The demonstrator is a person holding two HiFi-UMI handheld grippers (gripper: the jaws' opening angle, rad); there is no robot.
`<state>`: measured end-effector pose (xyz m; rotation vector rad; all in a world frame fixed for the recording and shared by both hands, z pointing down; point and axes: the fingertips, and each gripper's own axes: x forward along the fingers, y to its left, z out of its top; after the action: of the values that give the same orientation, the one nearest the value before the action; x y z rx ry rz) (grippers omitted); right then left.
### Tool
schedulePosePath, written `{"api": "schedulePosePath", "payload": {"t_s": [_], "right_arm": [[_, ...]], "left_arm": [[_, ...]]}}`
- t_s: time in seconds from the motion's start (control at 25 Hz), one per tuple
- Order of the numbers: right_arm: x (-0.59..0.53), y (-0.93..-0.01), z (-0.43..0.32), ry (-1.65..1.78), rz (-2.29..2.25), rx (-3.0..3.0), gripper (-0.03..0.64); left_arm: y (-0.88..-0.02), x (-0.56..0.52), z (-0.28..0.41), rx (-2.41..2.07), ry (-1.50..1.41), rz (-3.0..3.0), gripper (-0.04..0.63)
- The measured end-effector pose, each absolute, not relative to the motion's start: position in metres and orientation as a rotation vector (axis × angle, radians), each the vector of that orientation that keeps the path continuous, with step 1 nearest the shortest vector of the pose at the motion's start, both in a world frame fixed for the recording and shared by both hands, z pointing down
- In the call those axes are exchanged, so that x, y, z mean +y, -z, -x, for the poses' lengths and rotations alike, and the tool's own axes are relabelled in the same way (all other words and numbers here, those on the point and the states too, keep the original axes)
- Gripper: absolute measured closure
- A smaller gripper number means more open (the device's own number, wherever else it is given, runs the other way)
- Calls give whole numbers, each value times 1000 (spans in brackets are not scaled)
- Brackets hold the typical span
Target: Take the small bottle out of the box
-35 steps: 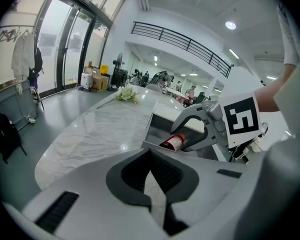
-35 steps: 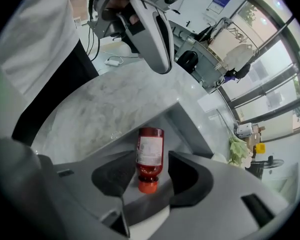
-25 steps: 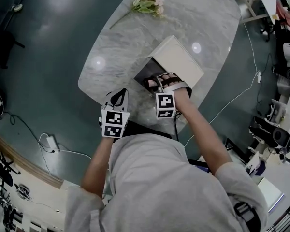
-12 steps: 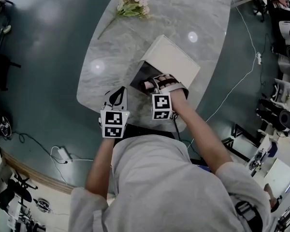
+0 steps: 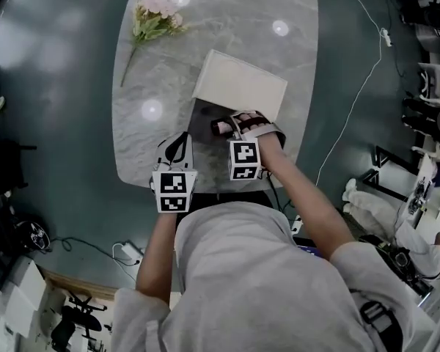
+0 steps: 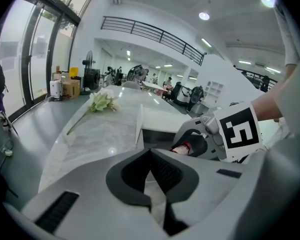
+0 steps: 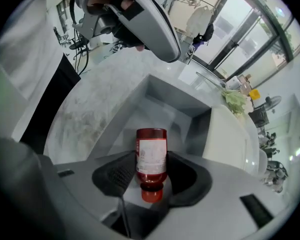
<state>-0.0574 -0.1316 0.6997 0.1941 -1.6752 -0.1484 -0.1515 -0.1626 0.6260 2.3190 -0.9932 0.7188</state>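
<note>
A small red bottle with a white label and a red cap sits between the pads of my right gripper, which has just been closing and is shut on it. The gripper points steeply down over the open white box. In the head view the right gripper is at the box's dark opening, in front of the raised lid, and the bottle shows as a pinkish end. My left gripper hovers at the table's near edge, left of the box, its jaws together and empty.
A marble-topped table carries the box. A bunch of pale flowers lies at its far left. Cables run over the dark floor to the right. My left gripper also shows above the box in the right gripper view.
The head view has swung, so the table and box sit more upright in the picture. The right gripper stays at the box's opening with the bottle. The left gripper has shifted slightly.
</note>
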Motion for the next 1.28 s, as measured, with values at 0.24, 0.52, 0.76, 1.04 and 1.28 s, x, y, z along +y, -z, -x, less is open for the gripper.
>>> {"api": "schedulePosePath", "payload": {"t_s": [0.24, 0.52, 0.76, 1.04, 1.28], "right_arm": [[-128, -696, 51, 42, -317, -1722, 411], [-129, -684, 45, -71, -515, -1806, 411], [-132, -665, 40, -205, -730, -1930, 411], [-136, -634, 25, -323, -966, -2056, 411], [-135, -606, 10, -414, -1185, -2183, 411]], "left_arm": [[-624, -165, 131, -892, -779, -2379, 572], [-620, -166, 115, -820, -834, -2423, 572], [-621, -163, 100, -801, -863, -2441, 572], [-611, -167, 82, -864, -882, -2476, 572], [-597, -170, 71, -942, -837, -2488, 572]]}}
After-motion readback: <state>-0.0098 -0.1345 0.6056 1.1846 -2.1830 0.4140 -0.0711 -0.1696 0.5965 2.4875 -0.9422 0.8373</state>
